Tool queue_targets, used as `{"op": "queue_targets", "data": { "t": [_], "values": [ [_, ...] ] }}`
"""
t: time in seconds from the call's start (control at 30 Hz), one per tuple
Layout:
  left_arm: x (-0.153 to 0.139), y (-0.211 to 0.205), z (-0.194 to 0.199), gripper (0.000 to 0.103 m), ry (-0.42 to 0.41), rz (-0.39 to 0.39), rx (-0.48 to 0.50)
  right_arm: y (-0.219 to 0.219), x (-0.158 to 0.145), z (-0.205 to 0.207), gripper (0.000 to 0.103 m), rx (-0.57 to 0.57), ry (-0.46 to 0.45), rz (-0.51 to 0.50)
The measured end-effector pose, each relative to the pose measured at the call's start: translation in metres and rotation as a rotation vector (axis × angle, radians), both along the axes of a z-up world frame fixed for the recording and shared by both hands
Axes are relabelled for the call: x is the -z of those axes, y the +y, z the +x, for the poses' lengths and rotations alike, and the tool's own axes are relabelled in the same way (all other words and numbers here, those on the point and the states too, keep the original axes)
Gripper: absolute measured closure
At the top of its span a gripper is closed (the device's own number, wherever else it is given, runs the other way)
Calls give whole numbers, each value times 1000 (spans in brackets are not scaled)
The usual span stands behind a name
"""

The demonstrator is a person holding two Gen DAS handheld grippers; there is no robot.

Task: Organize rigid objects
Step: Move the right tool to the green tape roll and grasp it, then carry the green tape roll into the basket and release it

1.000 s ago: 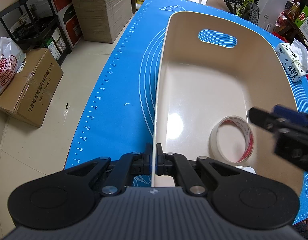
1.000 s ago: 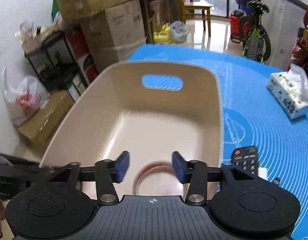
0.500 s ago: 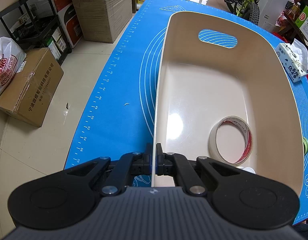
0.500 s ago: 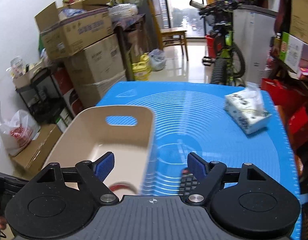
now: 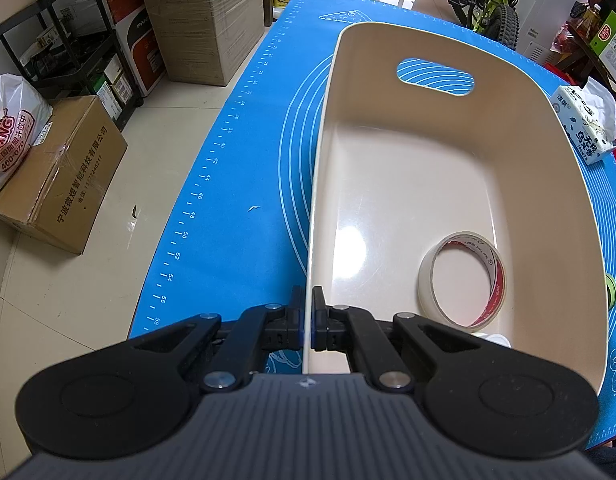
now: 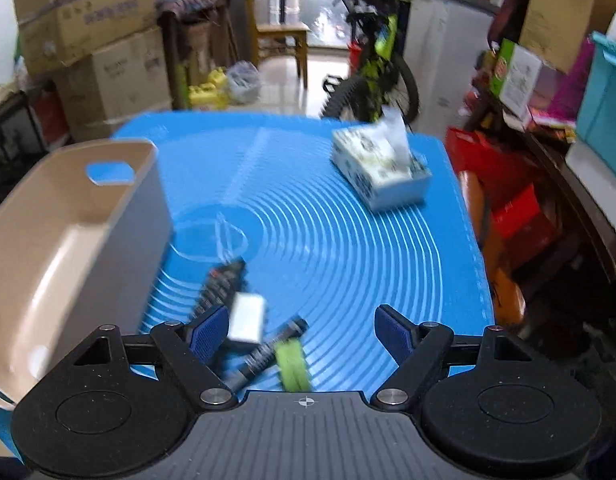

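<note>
Left gripper pinched tight on the near-left rim of the beige bin. Inside the bin, near the right wall: 1 roll of tape on edge, plus a white item mostly hidden behind the gripper body. Right of the bin, on the blue mat, blurred: remote, white block, dark marker, green piece cut off by the gripper. Right gripper spread wide, gripping nothing. Tissue box far right.
</note>
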State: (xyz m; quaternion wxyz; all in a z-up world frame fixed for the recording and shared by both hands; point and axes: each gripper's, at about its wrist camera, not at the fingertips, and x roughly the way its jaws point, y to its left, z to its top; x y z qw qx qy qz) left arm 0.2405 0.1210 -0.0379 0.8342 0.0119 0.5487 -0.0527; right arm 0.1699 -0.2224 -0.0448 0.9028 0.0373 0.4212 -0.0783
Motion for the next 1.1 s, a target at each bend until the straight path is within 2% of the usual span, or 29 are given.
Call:
{"op": "queue_targets", "data": {
  "t": [0.4,0.53,0.8,0.87,0.9,0.93,1.1],
  "values": [
    [0,0,0,99,-1,4,2,-1,52,12,22,-56,109,-13],
    [0,-1,0,99,0,3,1,-4,61,17,27,-49,111,-17],
    [0,-1,0,99,0,4,0,-4,73,25,49,-60,139,-1],
    [0,-1,0,99,0,3,-1,-1,74,25,60,-76,137,-9],
    [0,-1,0,99,1,3,-1,1,74,24,62,-83,132,-9],
    [0,-1,0,99,1,3,-1,2,74,24,72,-88,131,-9],
    [0,-1,0,99,1,2,-1,3,73,22,74,-72,118,-30]
  ]
}}
